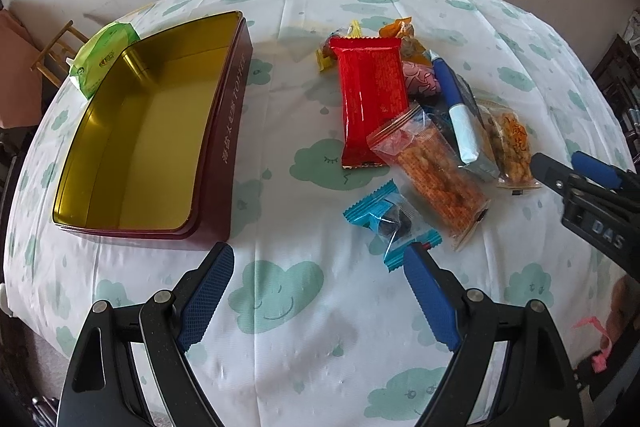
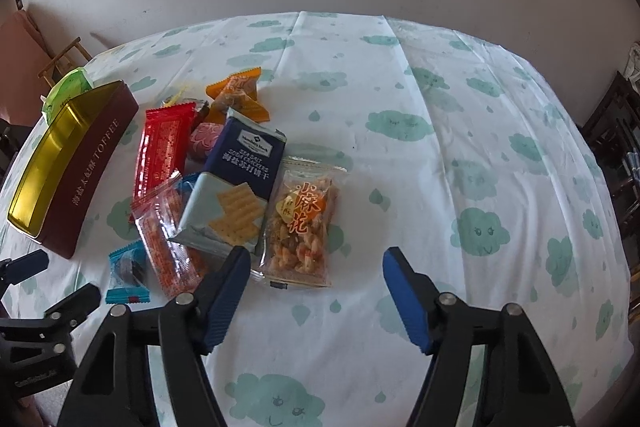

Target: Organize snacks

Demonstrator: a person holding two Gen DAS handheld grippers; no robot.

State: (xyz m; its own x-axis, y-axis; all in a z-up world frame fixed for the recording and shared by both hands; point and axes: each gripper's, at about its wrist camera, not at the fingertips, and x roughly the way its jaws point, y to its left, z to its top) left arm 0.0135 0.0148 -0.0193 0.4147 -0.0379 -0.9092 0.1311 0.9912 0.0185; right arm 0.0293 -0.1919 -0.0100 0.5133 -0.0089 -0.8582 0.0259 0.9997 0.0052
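Clearly legible: tin [image 2: 86, 179] "TOFFEE"; cracker pack [image 2: 240, 183] "SEA SALT SODA CRACKERS".

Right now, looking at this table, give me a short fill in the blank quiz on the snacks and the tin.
1. The tin holds ____ snacks.
2. The word printed in English on the tin's side is ____.
3. The cracker pack lies partly on top of the ____ pack with orange sticks.
4. The green packet lies ____ the tin, not in it.

Missing words: no; TOFFEE; clear; behind
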